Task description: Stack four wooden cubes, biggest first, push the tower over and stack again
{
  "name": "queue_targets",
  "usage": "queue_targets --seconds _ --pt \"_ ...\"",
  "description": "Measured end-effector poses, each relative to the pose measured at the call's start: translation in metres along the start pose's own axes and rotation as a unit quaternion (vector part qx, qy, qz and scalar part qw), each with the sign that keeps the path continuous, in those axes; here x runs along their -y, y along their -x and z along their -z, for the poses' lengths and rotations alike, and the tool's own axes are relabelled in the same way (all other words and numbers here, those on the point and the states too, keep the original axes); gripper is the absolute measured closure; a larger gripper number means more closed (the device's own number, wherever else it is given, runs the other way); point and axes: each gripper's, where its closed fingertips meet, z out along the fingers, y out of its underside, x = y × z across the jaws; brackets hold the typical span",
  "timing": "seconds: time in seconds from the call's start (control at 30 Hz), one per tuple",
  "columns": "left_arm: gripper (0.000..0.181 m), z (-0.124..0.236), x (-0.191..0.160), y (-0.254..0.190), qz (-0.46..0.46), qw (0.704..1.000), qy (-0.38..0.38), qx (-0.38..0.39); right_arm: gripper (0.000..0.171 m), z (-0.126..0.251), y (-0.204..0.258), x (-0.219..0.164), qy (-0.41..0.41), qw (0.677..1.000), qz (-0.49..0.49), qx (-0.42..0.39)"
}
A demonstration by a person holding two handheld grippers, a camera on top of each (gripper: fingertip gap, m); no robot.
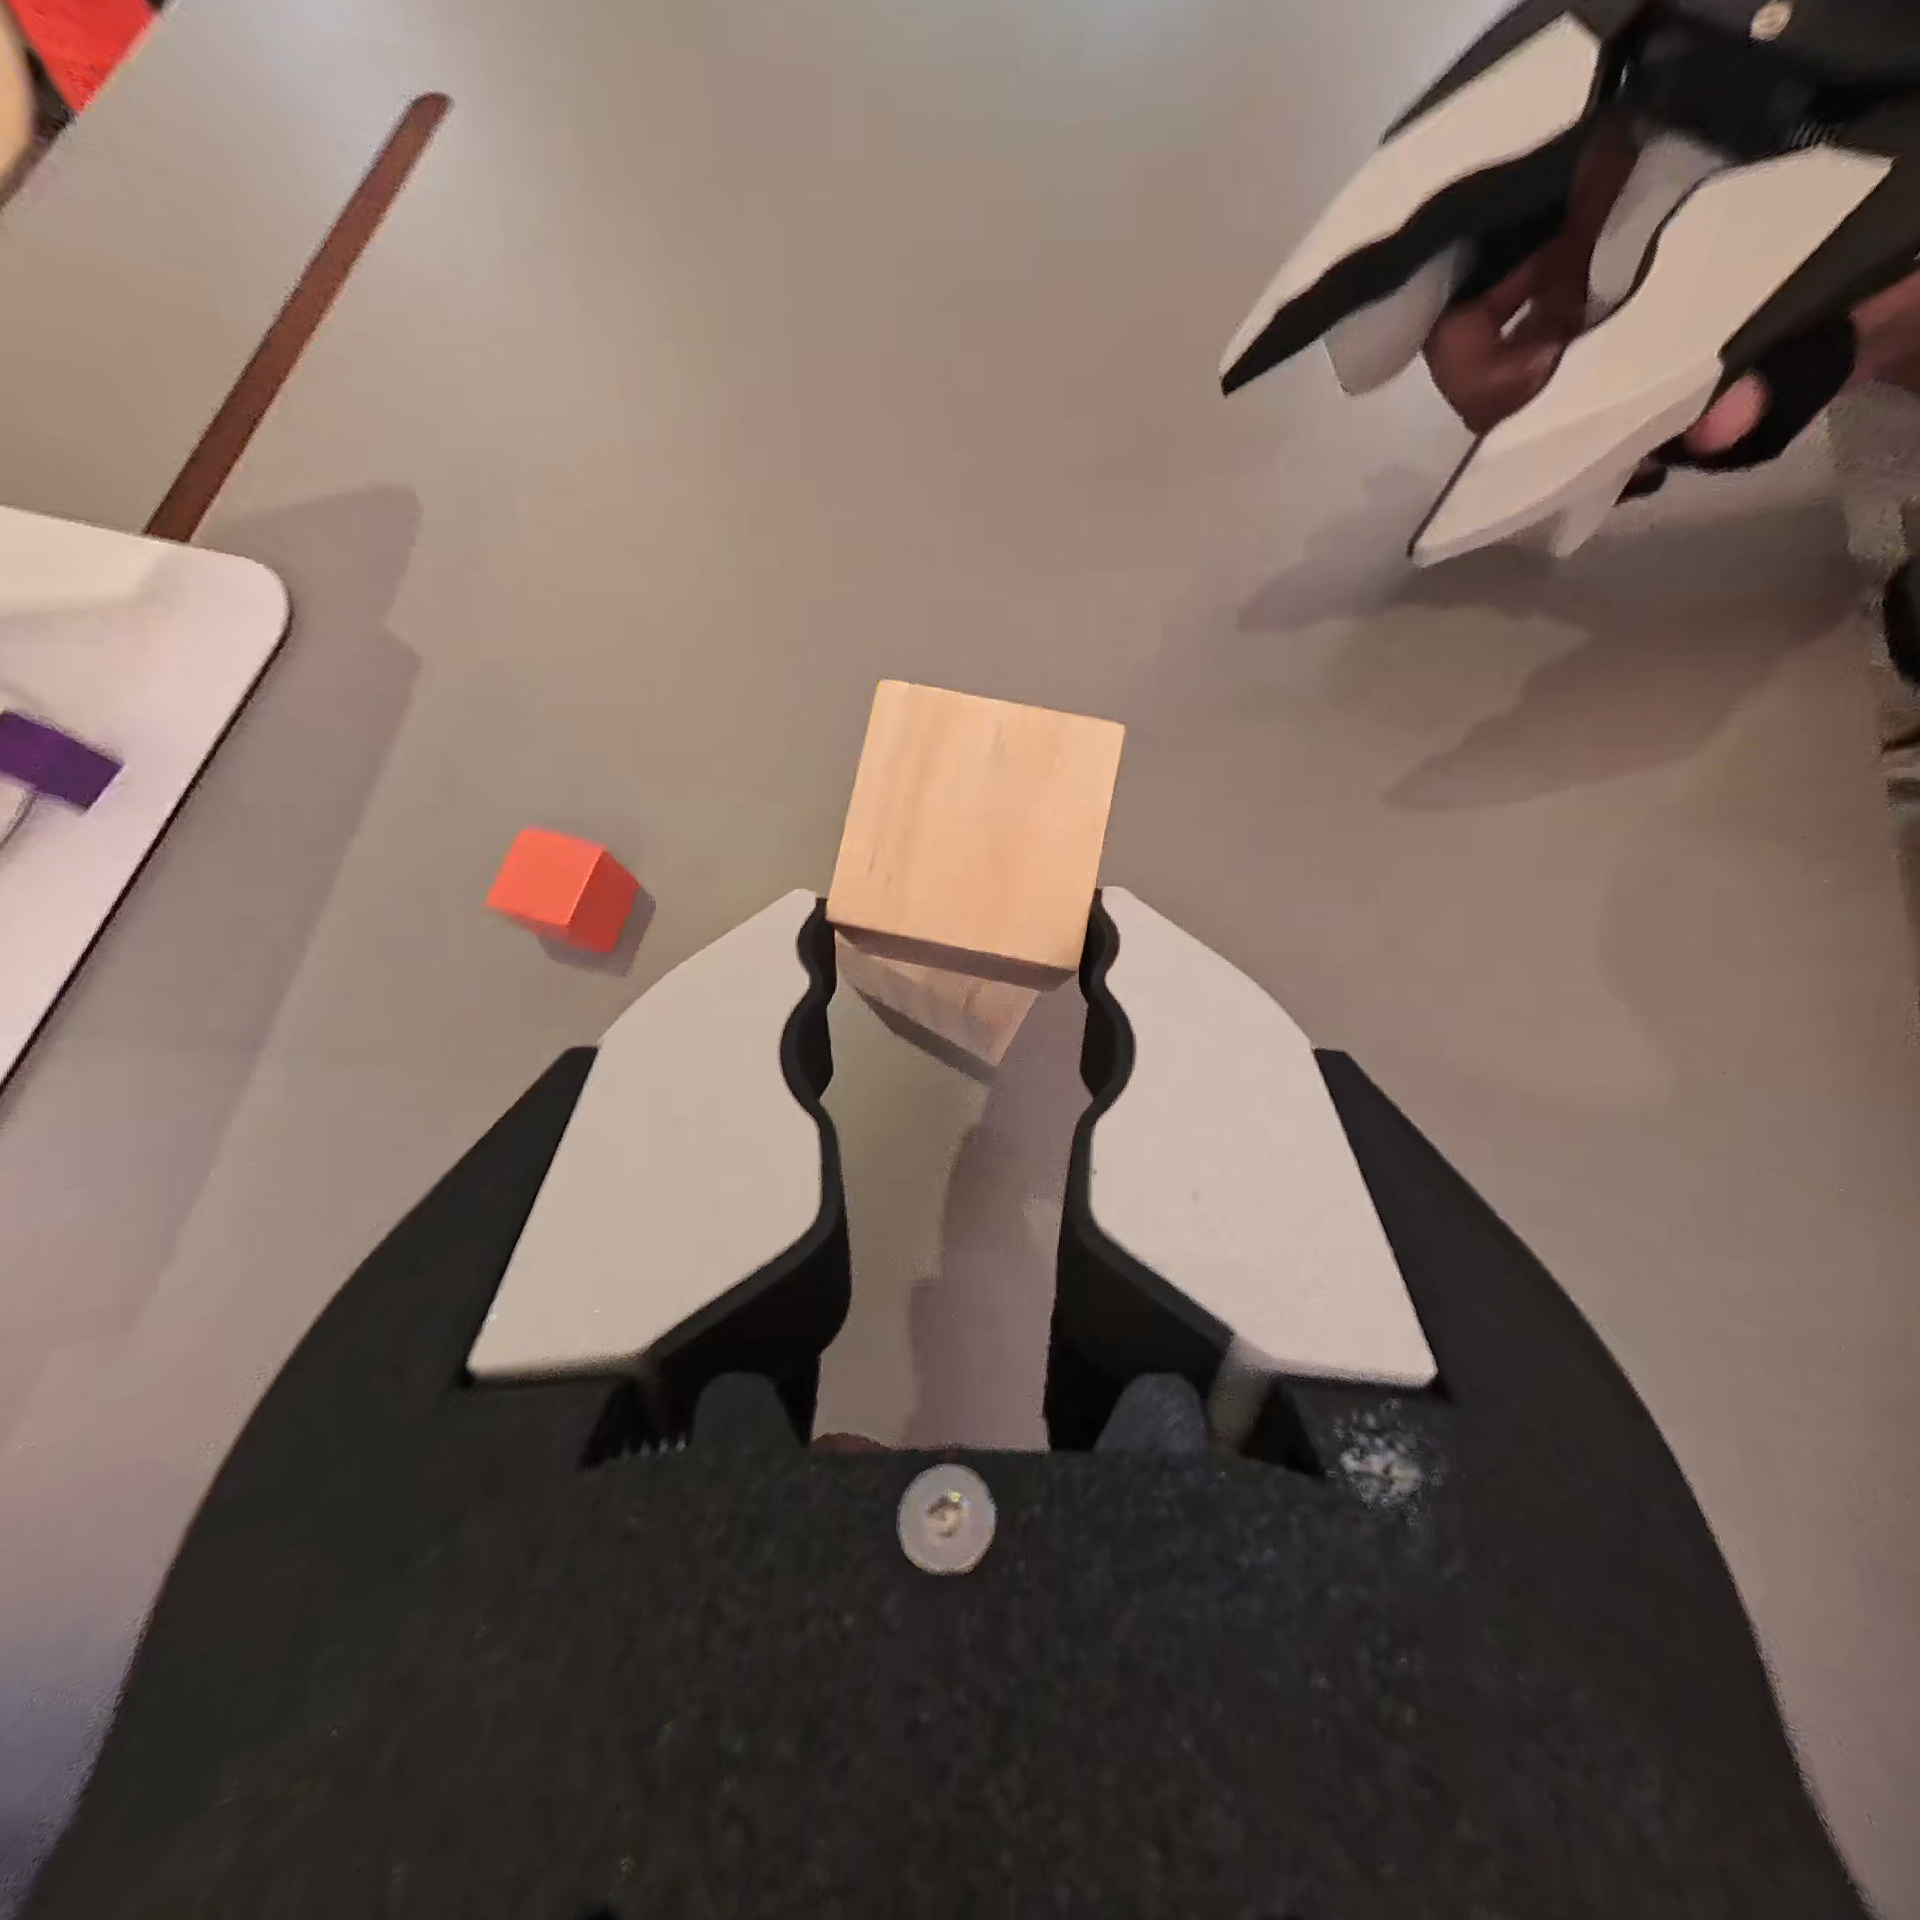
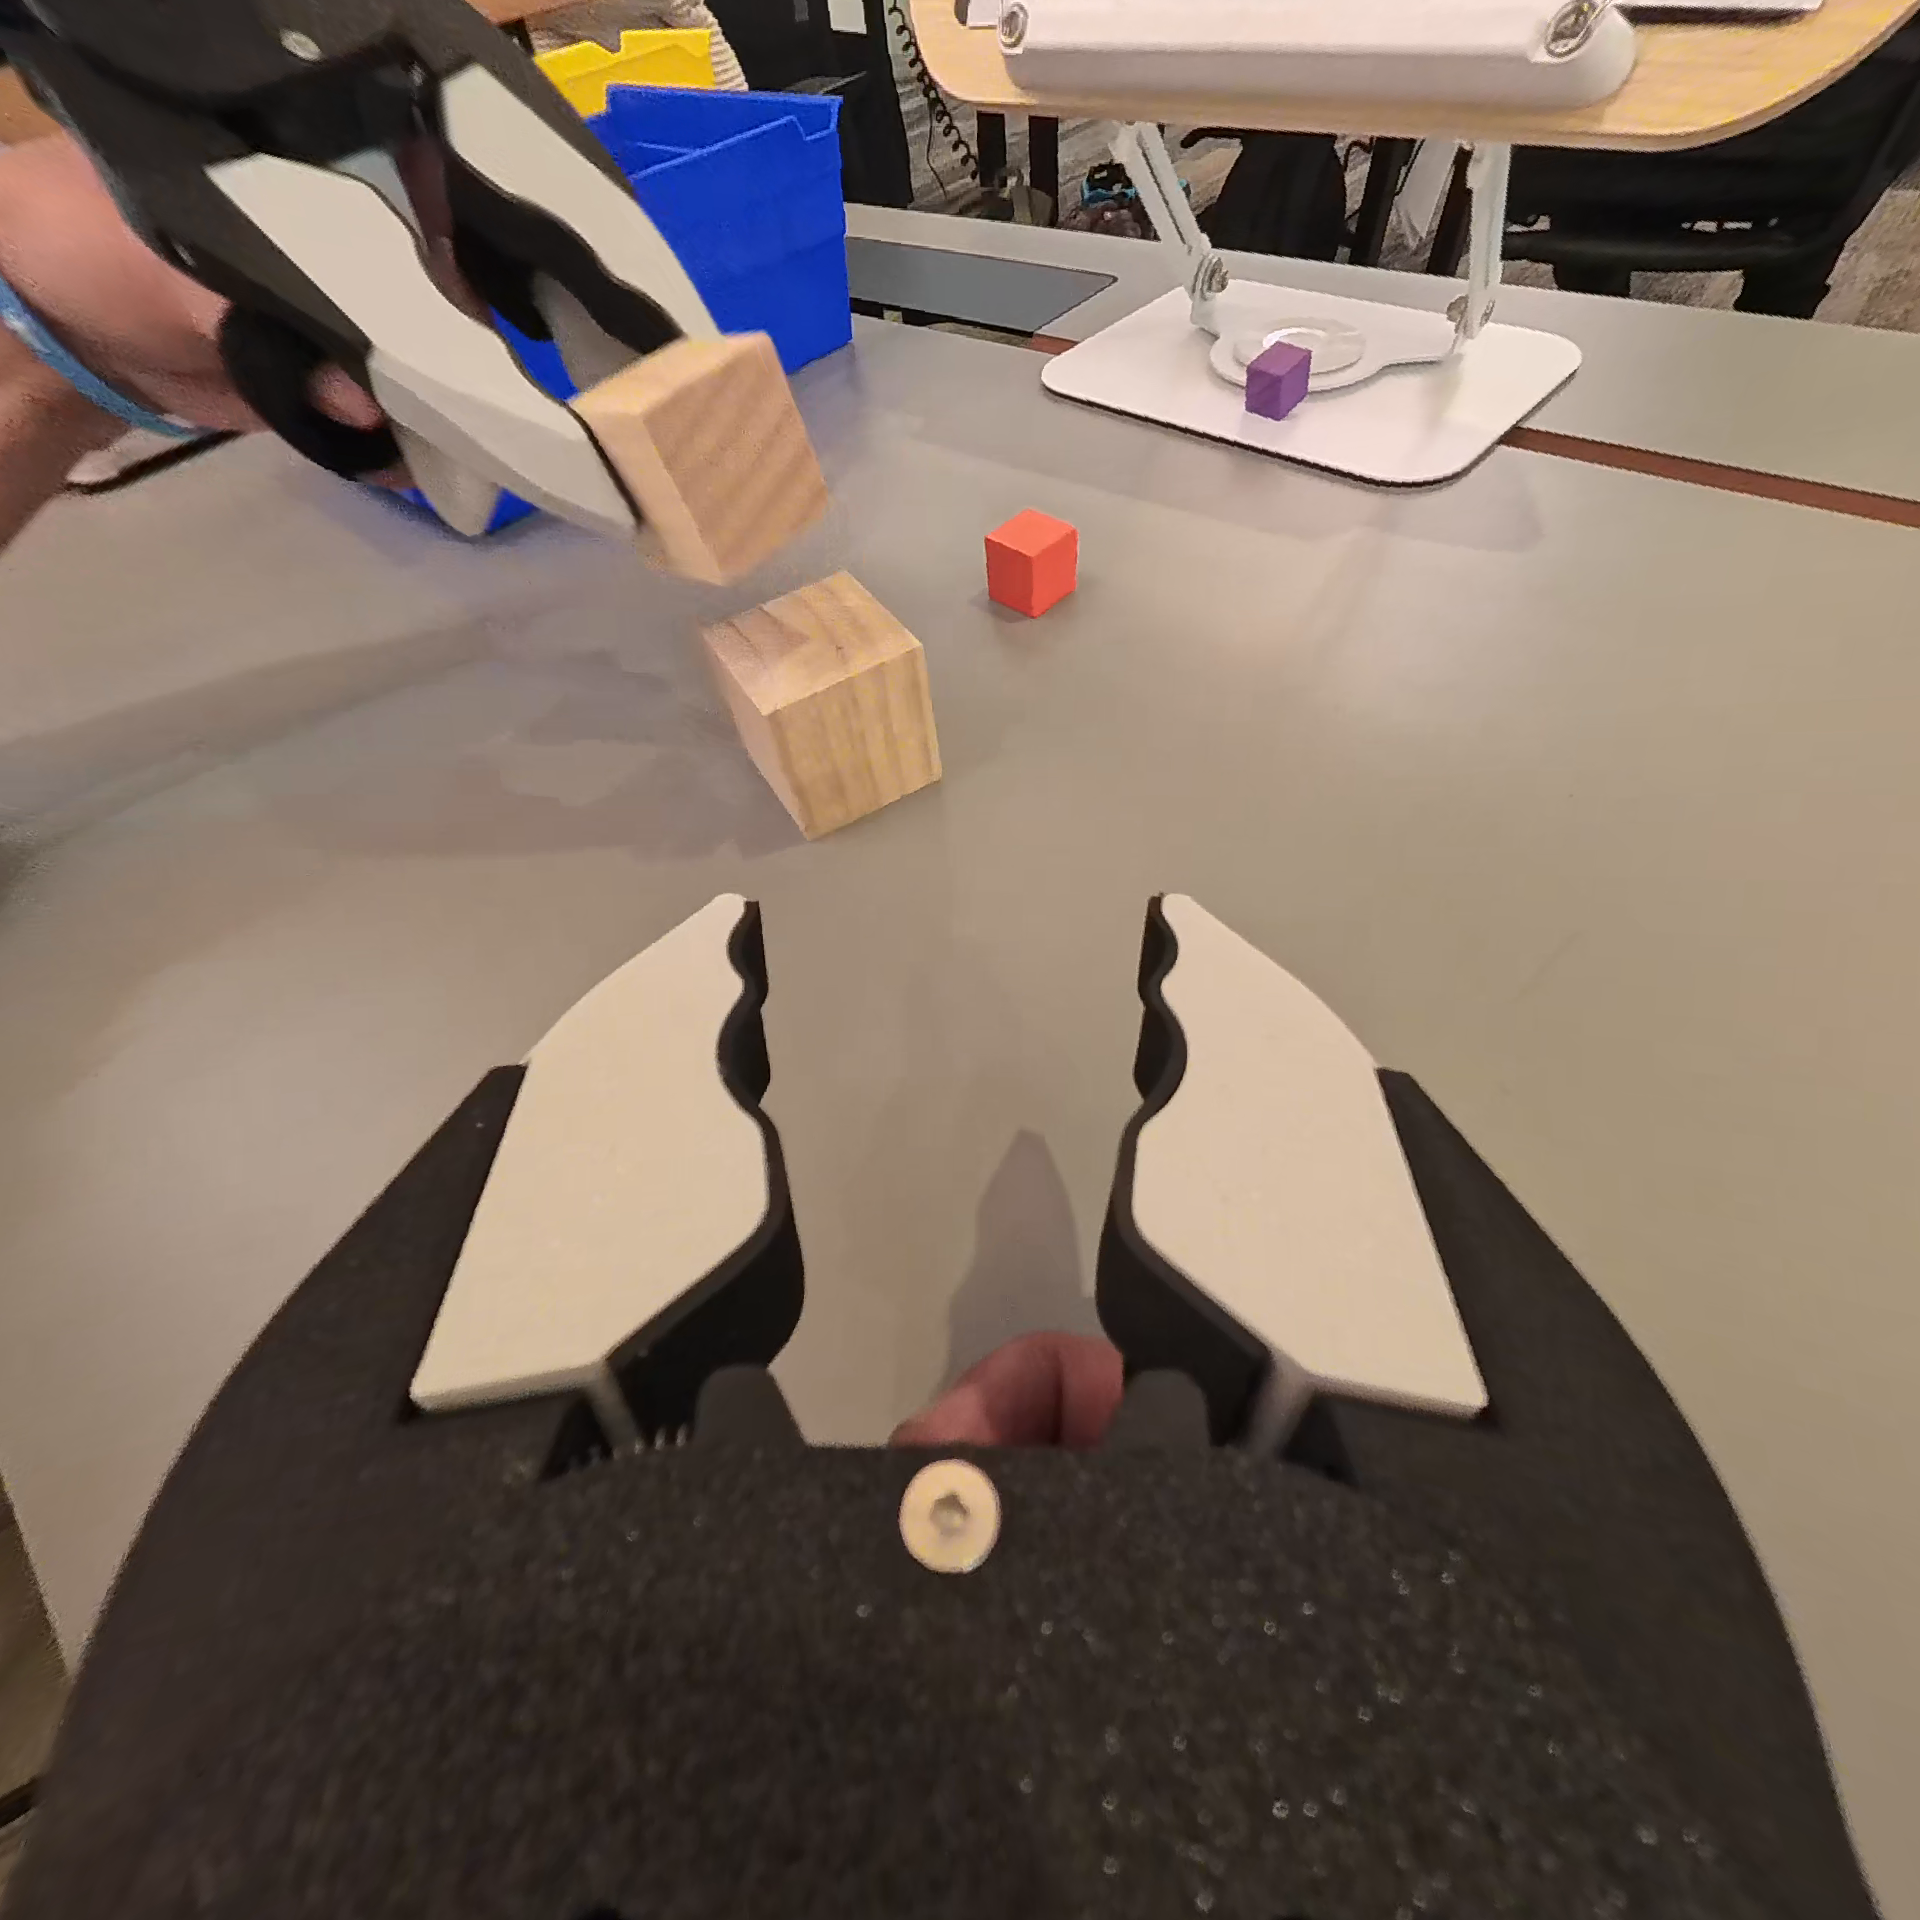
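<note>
My left gripper (image 1: 956, 914) is shut on a plain wooden cube (image 1: 977, 821) and holds it, tilted, just above a second wooden cube (image 1: 956, 1008) that rests on the grey table. In the right wrist view the held cube (image 2: 717, 457) hangs up and left of the resting cube (image 2: 831, 707), in the left gripper (image 2: 655, 416). A small orange-red cube (image 2: 1031, 561) sits on the table beyond them. A small purple cube (image 2: 1278, 379) sits on a white stand base. My right gripper (image 2: 956, 914) is open and empty, short of the cubes; it also shows in the left wrist view (image 1: 1330, 462).
The white stand base (image 2: 1455, 416) with its white arms stands at the far right of the table. Blue bins (image 2: 748, 229) and a yellow bin (image 2: 634, 62) stand at the far left. A brown strip (image 1: 301, 312) runs across the table.
</note>
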Motion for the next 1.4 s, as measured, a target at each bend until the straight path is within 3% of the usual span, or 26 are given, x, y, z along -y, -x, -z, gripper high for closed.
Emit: queue_targets --seconds 0.13,0.37,0.6,0.83,1.0,1.4 --pt "0.136 0.020 -0.020 -0.002 0.029 0.998 0.008 0.050 0.102 0.000 0.002 0.001 0.000 1.000 0.004 0.000" --pt "0.136 0.027 -0.055 -0.038 0.044 0.996 0.006 0.072 0.103 -0.001 0.005 -0.001 0.005 1.000 0.014 -0.002" --pt "0.136 0.025 -0.042 -0.031 -0.018 0.998 0.018 0.061 0.103 -0.002 0.009 -0.003 0.012 1.000 0.026 0.002" --pt "0.136 0.002 -0.003 0.006 -0.101 0.992 0.060 -0.047 0.103 -0.002 0.011 -0.003 0.014 0.999 0.030 0.005" --pt "0.136 -0.014 0.002 0.008 -0.090 0.985 0.055 -0.136 0.104 -0.002 0.013 -0.003 0.016 0.999 0.035 0.005" --pt "0.135 -0.027 -0.016 0.002 -0.114 0.975 0.108 -0.159 0.104 -0.003 0.009 -0.006 0.019 0.999 0.028 0.006"
